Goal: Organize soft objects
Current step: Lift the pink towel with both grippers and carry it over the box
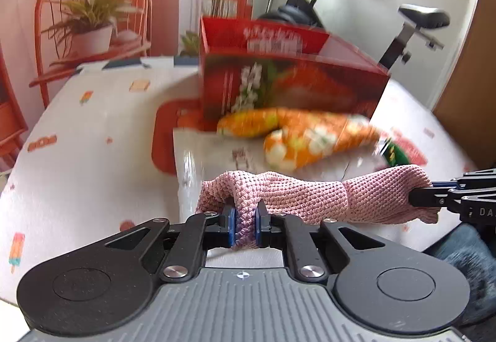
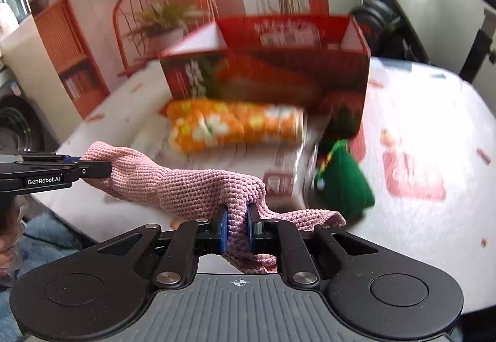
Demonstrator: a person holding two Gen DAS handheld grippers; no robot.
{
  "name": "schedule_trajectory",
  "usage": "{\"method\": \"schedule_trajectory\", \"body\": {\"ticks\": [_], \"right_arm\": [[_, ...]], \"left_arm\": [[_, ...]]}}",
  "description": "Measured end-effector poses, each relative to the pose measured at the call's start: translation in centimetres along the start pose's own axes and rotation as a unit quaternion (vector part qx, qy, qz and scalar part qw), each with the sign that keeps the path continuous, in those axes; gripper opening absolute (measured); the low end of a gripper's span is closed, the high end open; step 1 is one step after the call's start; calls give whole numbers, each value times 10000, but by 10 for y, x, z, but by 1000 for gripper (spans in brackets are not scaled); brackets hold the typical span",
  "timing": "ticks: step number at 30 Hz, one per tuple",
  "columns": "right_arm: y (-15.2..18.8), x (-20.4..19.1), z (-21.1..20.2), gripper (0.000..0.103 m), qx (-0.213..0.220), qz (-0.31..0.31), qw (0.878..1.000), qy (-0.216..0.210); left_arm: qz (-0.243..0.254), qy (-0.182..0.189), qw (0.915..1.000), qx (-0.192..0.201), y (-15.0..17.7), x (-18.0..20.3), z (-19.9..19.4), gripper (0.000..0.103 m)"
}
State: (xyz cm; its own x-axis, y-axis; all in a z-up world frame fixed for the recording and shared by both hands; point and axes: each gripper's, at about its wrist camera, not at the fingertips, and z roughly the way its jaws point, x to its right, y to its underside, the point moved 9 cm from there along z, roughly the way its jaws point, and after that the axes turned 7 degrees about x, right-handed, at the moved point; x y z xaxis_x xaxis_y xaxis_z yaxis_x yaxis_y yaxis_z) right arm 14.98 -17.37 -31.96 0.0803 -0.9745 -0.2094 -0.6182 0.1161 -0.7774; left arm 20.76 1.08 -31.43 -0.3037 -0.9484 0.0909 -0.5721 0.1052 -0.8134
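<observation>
Both grippers clamp the pink knit cloth point(image 1: 297, 196): left gripper point(image 1: 245, 225) and right gripper point(image 2: 238, 228) pinch opposite ends, stretched three-to-nine; red box point(image 2: 279, 69) waits at twelve.

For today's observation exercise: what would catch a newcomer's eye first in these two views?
First, the pink crocheted cloth, stretched in the foreground between the left gripper and right gripper, each clamped on one end. Behind it lies an orange flowered plush roll, in front of an open red cardboard box on the table.
</observation>
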Motion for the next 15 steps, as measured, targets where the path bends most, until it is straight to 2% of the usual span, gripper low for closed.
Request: {"method": "schedule_trajectory", "body": {"ticks": [4, 15], "right_arm": [[-21, -2, -11, 11, 251, -44, 9997, -36], [-79, -3, -27, 11, 802, -191, 9966, -23]], "left_arm": [[-118, 63, 9995, 303, -21, 0, -10, 13], [-54, 71, 9958, 916, -71, 9, -22, 13]]}}
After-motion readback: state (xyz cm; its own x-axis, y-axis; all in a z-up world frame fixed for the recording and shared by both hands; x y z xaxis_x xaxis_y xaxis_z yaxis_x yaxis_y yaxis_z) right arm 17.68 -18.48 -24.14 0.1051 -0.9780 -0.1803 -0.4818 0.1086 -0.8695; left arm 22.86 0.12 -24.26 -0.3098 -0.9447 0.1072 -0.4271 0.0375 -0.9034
